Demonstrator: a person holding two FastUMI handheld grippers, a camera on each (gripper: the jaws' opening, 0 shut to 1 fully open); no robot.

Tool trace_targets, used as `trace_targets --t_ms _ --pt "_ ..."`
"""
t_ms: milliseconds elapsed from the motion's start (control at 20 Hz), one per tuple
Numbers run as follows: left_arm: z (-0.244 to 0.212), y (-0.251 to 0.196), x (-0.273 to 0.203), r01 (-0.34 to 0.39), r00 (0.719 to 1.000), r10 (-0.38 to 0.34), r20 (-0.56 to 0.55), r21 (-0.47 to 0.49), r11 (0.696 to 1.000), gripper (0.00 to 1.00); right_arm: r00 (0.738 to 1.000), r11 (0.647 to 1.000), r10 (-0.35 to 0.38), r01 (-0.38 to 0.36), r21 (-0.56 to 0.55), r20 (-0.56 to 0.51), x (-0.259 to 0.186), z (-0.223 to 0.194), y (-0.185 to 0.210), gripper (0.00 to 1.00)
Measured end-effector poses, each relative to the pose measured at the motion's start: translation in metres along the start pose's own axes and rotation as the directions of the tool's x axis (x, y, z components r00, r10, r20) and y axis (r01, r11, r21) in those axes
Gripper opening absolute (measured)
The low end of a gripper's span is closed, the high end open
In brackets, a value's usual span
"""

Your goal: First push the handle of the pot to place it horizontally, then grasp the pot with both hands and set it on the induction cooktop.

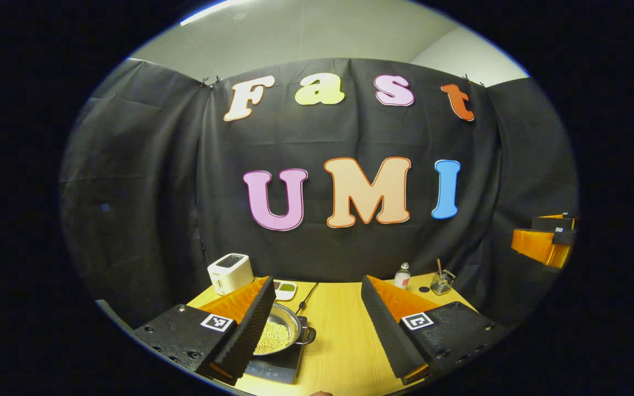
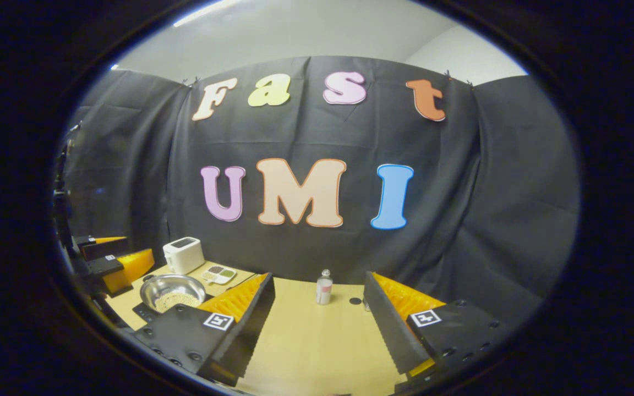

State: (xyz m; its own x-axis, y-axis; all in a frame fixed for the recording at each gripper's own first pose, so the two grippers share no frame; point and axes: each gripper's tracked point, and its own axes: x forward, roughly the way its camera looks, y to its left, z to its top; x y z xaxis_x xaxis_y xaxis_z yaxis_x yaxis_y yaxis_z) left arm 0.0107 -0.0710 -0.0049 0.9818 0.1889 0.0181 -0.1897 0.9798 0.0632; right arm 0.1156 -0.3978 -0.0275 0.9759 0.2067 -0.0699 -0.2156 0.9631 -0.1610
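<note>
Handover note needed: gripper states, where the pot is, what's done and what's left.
Left gripper: open, empty, raised above the table.
Right gripper: open, empty, also raised over the table.
Pot: filled with small pale grains, sitting on the induction cooktop at the table's left side; one side handle points right. In the right gripper view it lies far left, near the toaster.
Done: by the look of it, the pot is on the cooktop and both grippers are clear.
Left: probably nothing; just check that the pot sits squarely.

black cloth wall (image 1: 146,181), pale ceiling (image 2: 306,33), wooden table (image 1: 339,341)
</note>
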Motion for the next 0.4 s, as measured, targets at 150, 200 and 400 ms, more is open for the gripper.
trace_targets --t_ms 150,200,400 --pt "0.003 -0.001 -0.012 -0.037 0.999 0.036 0.027 0.035 0.999 0.96 0.999 1.0 0.013 -0.012 0.01 -0.044 -0.01 -0.021 -0.011 0.97" --pt "0.003 -0.003 -0.015 -0.04 0.999 0.039 0.027 0.037 0.999 0.95 0.998 1.0 0.009 -0.008 0.023 -0.056 -0.011 -0.025 -0.015 0.97" --pt "-0.008 -0.01 -0.025 -0.035 0.999 0.035 -0.008 0.032 0.999 0.95 0.997 0.998 0.012 -0.007 0.06 -0.078 -0.015 -0.032 -0.026 0.97"
